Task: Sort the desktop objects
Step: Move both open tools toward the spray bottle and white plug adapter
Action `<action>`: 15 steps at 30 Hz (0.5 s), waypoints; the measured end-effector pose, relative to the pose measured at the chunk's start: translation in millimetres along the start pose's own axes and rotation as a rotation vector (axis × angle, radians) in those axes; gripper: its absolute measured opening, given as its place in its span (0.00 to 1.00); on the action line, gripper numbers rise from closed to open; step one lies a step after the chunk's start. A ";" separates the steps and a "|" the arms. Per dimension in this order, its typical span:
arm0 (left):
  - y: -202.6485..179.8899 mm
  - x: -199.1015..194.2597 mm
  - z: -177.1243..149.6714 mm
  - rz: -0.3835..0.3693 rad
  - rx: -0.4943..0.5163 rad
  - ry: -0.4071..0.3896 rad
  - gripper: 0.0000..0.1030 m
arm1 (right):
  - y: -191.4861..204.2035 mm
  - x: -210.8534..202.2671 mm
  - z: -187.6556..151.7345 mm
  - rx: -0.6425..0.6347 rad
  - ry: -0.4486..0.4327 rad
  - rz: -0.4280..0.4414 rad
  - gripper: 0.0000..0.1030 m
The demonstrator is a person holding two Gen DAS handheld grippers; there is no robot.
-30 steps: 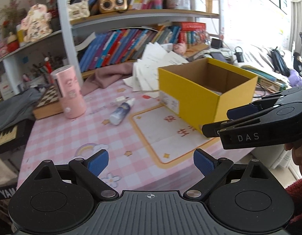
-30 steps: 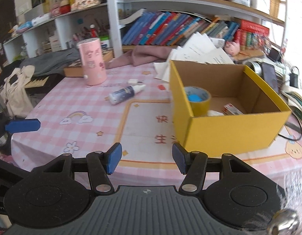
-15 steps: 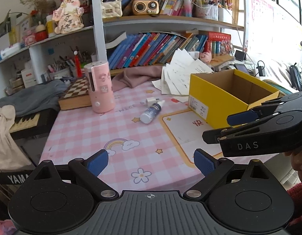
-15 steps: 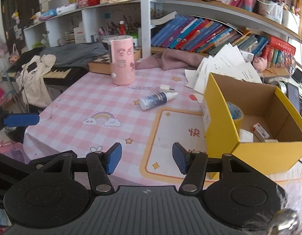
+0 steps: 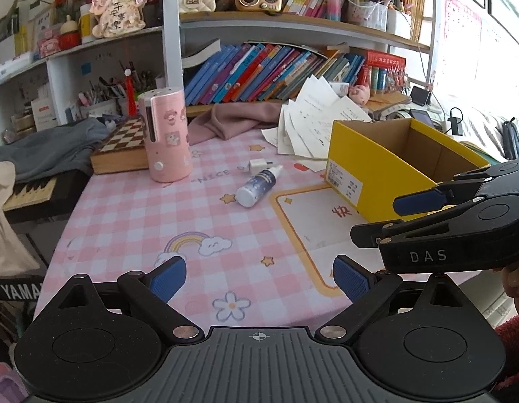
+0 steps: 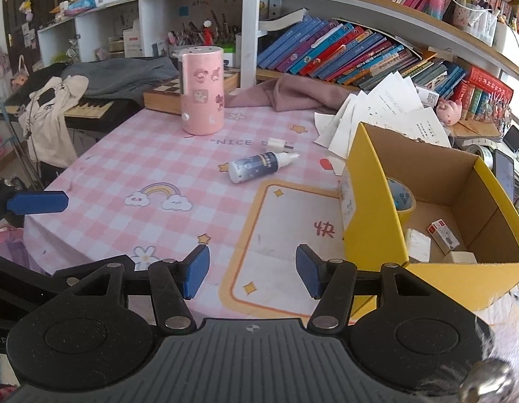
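Both tools, left (image 5: 259, 277) and right (image 6: 252, 270), are held open and empty; the bottle (image 6: 259, 167) is left lying ahead, unsorted, beside the box (image 6: 370, 221).

Spray bottle (image 6: 259, 167) lies on its side beside yellow box (image 6: 370, 208).

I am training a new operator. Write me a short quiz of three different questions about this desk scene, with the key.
1. True or false: the small blue spray bottle stands upright on the pink checked tablecloth.
2. What lies against the left wall inside the yellow cardboard box?
3. Which is nearer the tall pink cylinder: (a) the bottle, (b) the box?

Key: 1 false, it lies on its side. 2 a roll of yellow tape. 3 (a).
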State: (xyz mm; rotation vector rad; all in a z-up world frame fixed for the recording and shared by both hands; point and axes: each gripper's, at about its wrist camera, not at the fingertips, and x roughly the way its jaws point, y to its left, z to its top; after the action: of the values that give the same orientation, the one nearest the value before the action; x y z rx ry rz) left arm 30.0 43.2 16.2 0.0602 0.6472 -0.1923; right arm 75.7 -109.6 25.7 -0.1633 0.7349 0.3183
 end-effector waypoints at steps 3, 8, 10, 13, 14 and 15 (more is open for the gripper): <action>0.1 11.8 8.0 0.007 0.003 0.000 0.93 | -7.1 11.9 10.1 -0.004 0.000 0.003 0.53; 1.8 34.9 23.3 0.017 -0.007 0.007 0.93 | -19.0 32.4 30.5 -0.020 -0.001 0.019 0.54; 2.0 44.6 27.9 0.015 -0.008 0.012 0.93 | -25.3 41.5 38.1 -0.019 0.004 0.022 0.54; 2.6 59.5 34.1 0.013 -0.017 0.019 0.93 | -34.2 54.7 48.3 -0.009 0.010 0.027 0.54; 2.8 64.9 36.0 0.011 -0.020 0.023 0.93 | -37.3 59.4 51.6 -0.005 0.014 0.030 0.54; 2.4 70.3 37.8 0.010 -0.021 0.028 0.93 | -40.5 64.5 54.8 0.003 0.020 0.034 0.54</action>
State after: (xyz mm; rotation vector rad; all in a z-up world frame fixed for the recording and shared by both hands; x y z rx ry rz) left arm 107.9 30.0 3.8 0.0457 0.6767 -0.1747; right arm 169.1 -119.0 23.4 -0.1511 0.7588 0.3485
